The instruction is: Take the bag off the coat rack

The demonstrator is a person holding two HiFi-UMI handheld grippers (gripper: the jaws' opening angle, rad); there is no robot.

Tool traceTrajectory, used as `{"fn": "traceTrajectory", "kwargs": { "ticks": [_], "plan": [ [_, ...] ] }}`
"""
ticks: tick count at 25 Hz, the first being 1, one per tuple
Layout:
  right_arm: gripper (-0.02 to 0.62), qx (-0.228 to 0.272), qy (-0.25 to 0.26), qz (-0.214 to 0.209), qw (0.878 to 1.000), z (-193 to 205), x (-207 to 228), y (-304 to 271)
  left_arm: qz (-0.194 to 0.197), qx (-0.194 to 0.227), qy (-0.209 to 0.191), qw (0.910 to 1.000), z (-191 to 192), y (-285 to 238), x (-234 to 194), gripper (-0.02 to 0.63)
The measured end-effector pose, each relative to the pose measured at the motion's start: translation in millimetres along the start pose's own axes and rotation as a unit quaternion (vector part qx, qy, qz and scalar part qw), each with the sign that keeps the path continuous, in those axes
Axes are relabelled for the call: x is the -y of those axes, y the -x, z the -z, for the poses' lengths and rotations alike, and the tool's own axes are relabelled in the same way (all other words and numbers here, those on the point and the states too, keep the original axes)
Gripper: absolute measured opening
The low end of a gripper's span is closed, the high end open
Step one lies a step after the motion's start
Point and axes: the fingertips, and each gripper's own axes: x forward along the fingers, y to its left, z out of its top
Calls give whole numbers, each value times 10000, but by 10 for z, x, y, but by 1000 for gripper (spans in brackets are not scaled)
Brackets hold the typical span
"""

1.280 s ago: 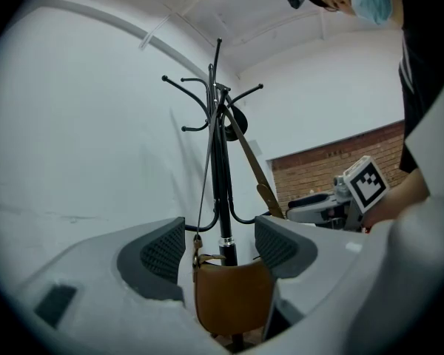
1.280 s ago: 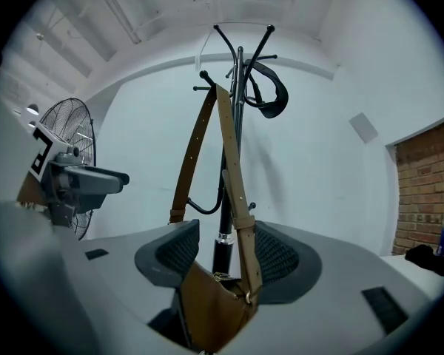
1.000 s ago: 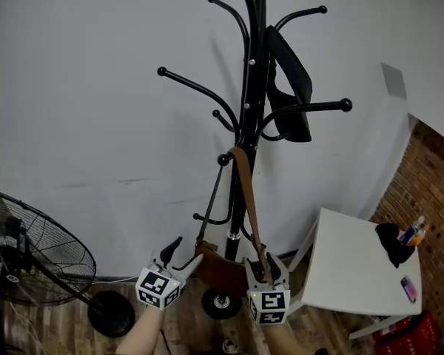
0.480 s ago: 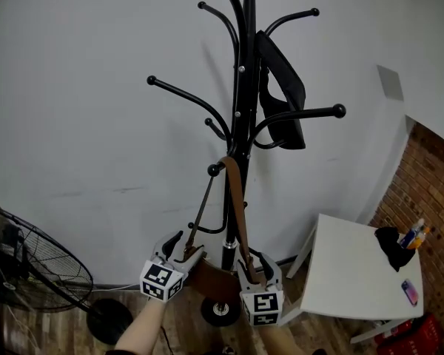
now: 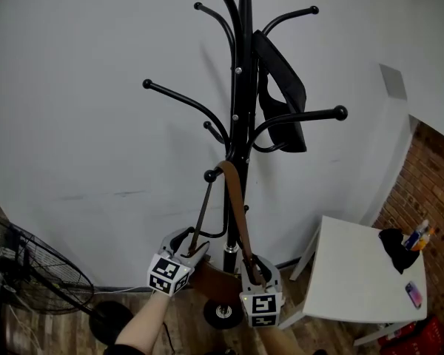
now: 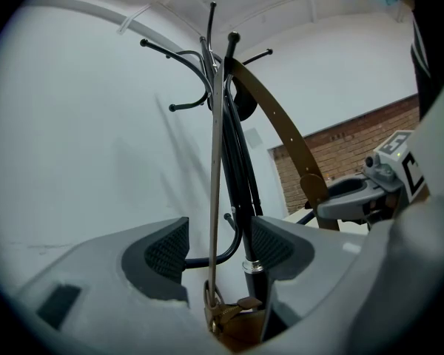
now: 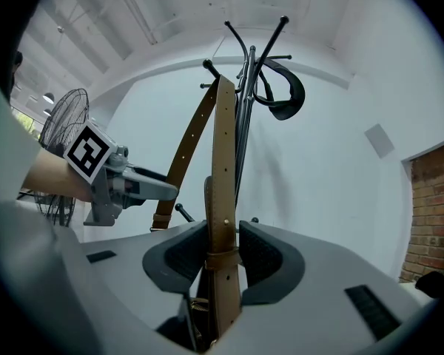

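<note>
Bag [image 5: 211, 278] hangs low by its strap [image 5: 235, 198] from a peg [image 5: 210, 176] of the rack [image 5: 240, 87], between your grippers. Right gripper [image 7: 223, 254]: jaws closing, pads meeting the strap. Left gripper [image 6: 218, 246]: jaws wide, closing, strap between them untouched. Pull outward before lifting and the strap likely catches the peg's knob, tipping the rack. A one-sided grip lets the bag swing.

A brown bag [image 5: 211, 278] hangs low against a black coat rack [image 5: 239, 109] by its brown strap [image 5: 235, 198], which is looped over a hook, while the left gripper [image 5: 189, 244] and right gripper [image 5: 256, 267] each close their fingers around one side of that strap, near a white table [image 5: 362, 291].
</note>
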Motion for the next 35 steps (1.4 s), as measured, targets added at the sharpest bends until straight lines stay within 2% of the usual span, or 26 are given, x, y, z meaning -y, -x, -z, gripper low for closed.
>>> {"fn": "traceTrajectory", "kwargs": {
  "ticks": [4,6,9,10,23,35],
  "plan": [
    [80,47,55,62,10000,-6,77,2,62,-42,-12,10000,23,-84,20,186],
    [69,67,43,47,10000,-14,111,7,48,-66,-14,10000,29,-110,21,172],
    [57,82,-29,-35,10000,-18,145,10,-7,-70,-29,10000,34,-131,22,43],
    [52,82,-41,-57,9999,-20,153,10,-16,-61,-12,10000,36,-136,20,21],
    [40,92,-376,-357,9986,-49,182,80,-98,-50,340,9994,24,-47,12,12],
    [40,218,-501,-392,9977,-195,195,165,-247,-103,397,9989,-53,127,23,14]
  ]
}}
